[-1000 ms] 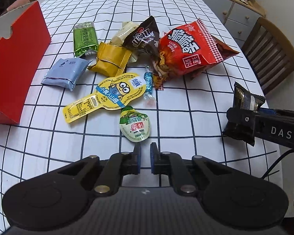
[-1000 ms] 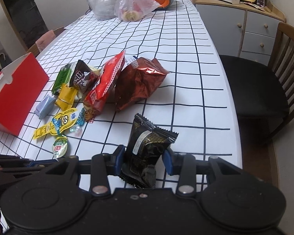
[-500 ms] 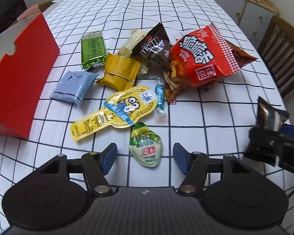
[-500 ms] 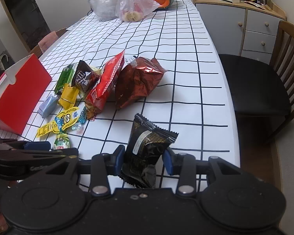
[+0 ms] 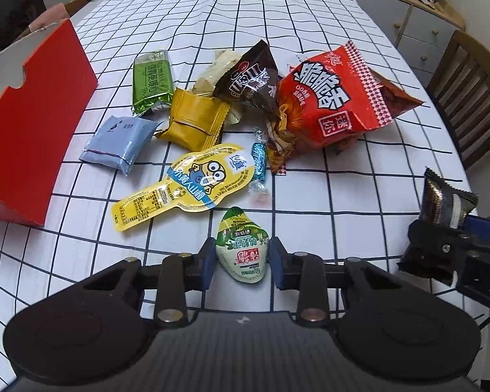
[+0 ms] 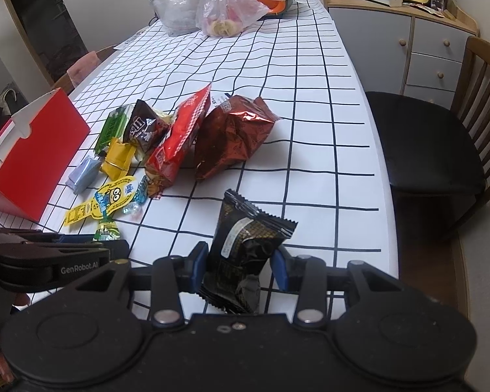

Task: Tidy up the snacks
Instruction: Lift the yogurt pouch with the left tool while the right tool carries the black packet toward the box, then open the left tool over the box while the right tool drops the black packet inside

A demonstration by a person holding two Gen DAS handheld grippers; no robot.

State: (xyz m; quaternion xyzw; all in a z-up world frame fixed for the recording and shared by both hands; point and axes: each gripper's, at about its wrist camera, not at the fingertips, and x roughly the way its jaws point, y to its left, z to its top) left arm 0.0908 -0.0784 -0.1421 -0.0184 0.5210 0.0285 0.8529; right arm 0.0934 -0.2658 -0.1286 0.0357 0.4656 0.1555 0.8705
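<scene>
Closing left gripper (image 5: 241, 258) jaws around the small green-and-white teardrop jelly cup (image 5: 243, 245) lying on the checked tablecloth (image 5: 326, 228); centre it, squeeze gently. Right gripper (image 6: 240, 266) clamps a black foil snack packet (image 6: 245, 245).

red box (image 5: 32, 137), black-gridded white tablecloth (image 5: 359, 196).

Left gripper (image 5: 242, 259), bottom centre of its view, is closing; right gripper (image 6: 240, 266) is clamped.

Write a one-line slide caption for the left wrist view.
Left gripper closing around a green jelly cup on the checked tablecloth.
</scene>
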